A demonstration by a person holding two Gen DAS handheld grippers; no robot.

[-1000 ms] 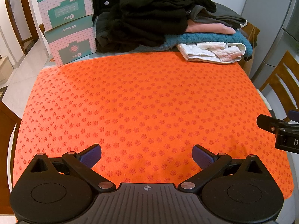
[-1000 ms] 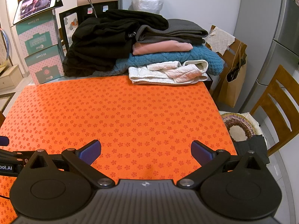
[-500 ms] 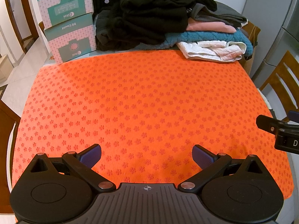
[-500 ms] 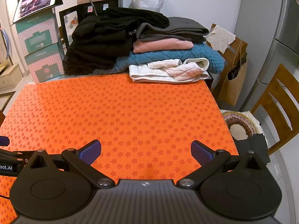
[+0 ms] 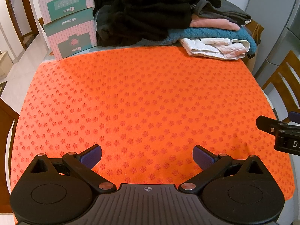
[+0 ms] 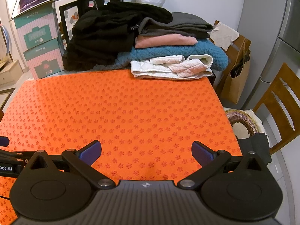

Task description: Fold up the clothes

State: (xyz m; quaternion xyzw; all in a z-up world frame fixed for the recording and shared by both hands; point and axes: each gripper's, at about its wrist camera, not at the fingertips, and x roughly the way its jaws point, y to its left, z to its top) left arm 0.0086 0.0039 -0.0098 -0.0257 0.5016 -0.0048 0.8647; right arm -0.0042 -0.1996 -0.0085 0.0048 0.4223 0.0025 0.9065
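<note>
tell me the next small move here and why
Probably reach both forward to the black garment heaped loosely at the far edge. The left hand-held gripper and right hand-held gripper are open and empty over the bare orange mat, and the pile beside it looks already folded.

clothes pile (image 6: 142, 43) at mat's (image 6: 120, 108) far edge | boxes (image 6: 40, 45) left of pile

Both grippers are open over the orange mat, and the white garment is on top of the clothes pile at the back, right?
Not quite. The white garment lies at the bottom front of the clothes pile, on the orange mat, as the right wrist view shows. The left gripper and right gripper are open.
</note>
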